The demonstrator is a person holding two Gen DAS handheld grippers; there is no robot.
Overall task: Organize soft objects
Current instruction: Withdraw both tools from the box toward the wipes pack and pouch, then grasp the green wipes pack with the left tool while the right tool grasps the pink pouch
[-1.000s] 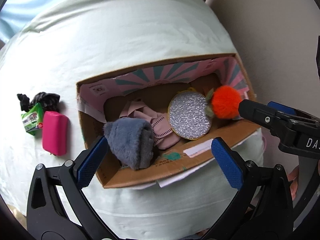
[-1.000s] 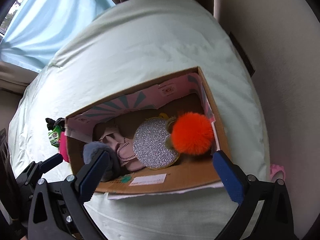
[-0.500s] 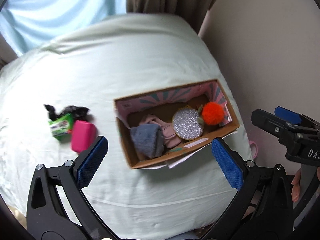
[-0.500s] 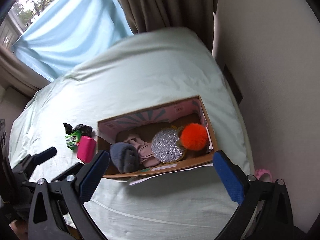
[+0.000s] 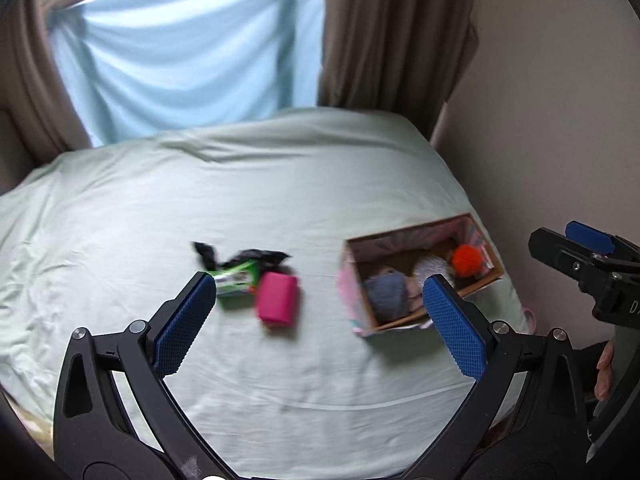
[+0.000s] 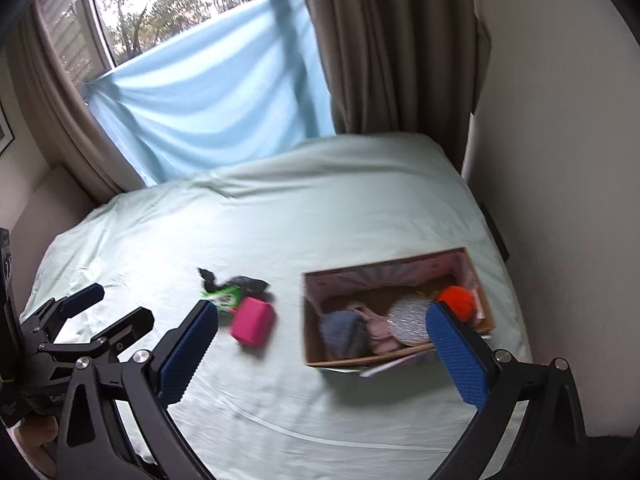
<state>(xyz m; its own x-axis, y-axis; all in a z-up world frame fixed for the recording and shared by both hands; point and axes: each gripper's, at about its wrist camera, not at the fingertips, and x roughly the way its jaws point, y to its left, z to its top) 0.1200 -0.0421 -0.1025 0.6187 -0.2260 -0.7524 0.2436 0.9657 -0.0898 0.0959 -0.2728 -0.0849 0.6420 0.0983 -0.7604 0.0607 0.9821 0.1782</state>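
**Both grippers empty above the bed, soft things in the box**

At the far left of the right wrist view, the left gripper (image 6: 96,312) hangs over the edge of the bed (image 6: 280,216), its jaws spread and nothing between them. Near the middle of the pale green sheet lies a small cluster: a black scrap of fabric (image 5: 256,256), a green packet (image 5: 236,280) touching it, and a pink block (image 5: 278,304) just beside the packet on its right. All three are blurred, so finer detail cannot be told.

Further right, well apart from that cluster, a cardboard box (image 6: 312,344) sits near the bed's right edge, close to the wall. Inside it, from left to right, are a grey fuzzy piece (image 6: 344,332), a pale pink cloth item (image 6: 376,328), a silver glittery disc (image 6: 410,320) and an orange pompom (image 6: 456,300).

The right gripper (image 6: 320,344) is held above the bed in front of the box, jaws wide apart and empty.
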